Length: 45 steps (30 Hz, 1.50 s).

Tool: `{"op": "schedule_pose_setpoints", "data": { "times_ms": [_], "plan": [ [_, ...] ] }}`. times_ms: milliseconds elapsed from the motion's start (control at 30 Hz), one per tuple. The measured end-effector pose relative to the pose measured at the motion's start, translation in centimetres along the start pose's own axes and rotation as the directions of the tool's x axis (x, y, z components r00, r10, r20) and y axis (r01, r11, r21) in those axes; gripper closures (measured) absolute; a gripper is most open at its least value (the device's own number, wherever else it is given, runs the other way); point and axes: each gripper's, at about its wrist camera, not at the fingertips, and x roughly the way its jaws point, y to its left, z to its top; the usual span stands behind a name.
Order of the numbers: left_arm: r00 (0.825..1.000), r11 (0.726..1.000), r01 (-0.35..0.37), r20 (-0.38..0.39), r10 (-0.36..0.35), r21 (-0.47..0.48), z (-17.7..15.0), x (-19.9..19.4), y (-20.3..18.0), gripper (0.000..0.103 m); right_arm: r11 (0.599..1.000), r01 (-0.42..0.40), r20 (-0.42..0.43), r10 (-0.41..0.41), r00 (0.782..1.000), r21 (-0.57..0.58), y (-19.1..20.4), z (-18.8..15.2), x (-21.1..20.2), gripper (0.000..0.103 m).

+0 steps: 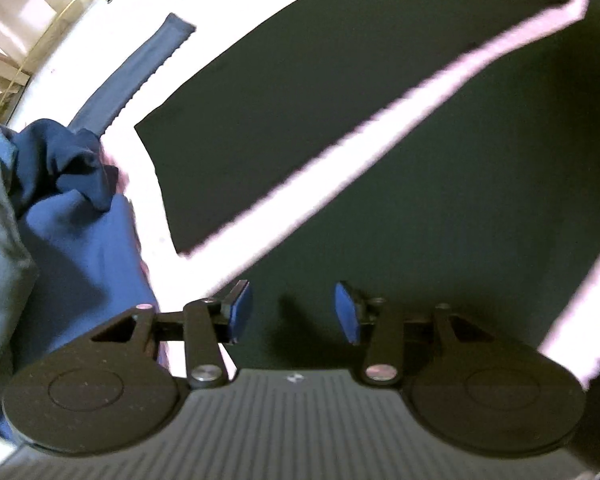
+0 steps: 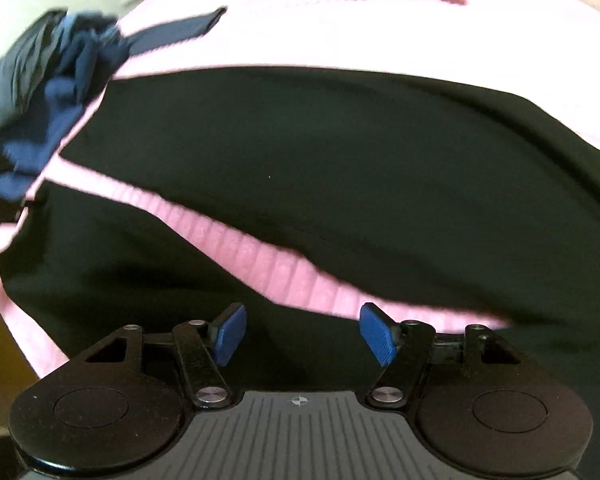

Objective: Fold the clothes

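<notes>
Left wrist view: left gripper (image 1: 293, 310) open, empty, over black trousers (image 1: 380, 128). Legs stretching ahead of jaws. Right gripper (image 2: 302, 334) likewise open, empty.

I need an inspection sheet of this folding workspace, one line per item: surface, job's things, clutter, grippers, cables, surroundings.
Surface: pink ribbed cover, bare in a strip between the dark cloth parts.
Job's things: black garment spread flat, two parts separated by the pink strip; crumpled navy blue garment at the left beside it; dark blue strip of cloth farther back.
Clutter: grey cloth at the left edge.
Grippers: left gripper open, nothing between its pads, over the black garment; right gripper open, empty.
Cables: nothing seen.
Surroundings: yellow metal frame behind the surface.
</notes>
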Motion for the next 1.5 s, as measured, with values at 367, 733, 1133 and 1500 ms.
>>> {"op": "schedule_pose_setpoints", "data": {
  "times_ms": [367, 733, 1133, 1500],
  "plan": [
    [0.987, 0.988, 0.151, -0.056, -0.149, 0.032, 1.5, 5.5, 3.2, 0.039, 0.993, 0.083, -0.165, -0.068, 0.984, 0.083, 0.1, -5.2, 0.3, 0.036],
    [0.998, 0.998, 0.065, 0.005, -0.065, 0.012, 0.4, 1.7, 4.1, 0.103, 0.985, 0.077, -0.048, -0.071, 0.996, 0.152, 0.6, -3.5, -2.4, 0.035],
    [0.995, 0.994, 0.078, -0.063, -0.074, 0.074, -7.0, -3.7, -0.8, 0.074, 0.974, 0.154, -0.113, -0.136, 0.984, 0.168, 1.6, -5.5, -2.1, 0.035],
    [0.993, 0.82, -0.041, -0.068, 0.097, 0.57, -15.3, -2.2, -10.8, 0.09, 0.958, 0.213, -0.136, -0.189, 0.972, 0.19, 2.7, -7.2, -2.8, 0.009]
  ]
}}
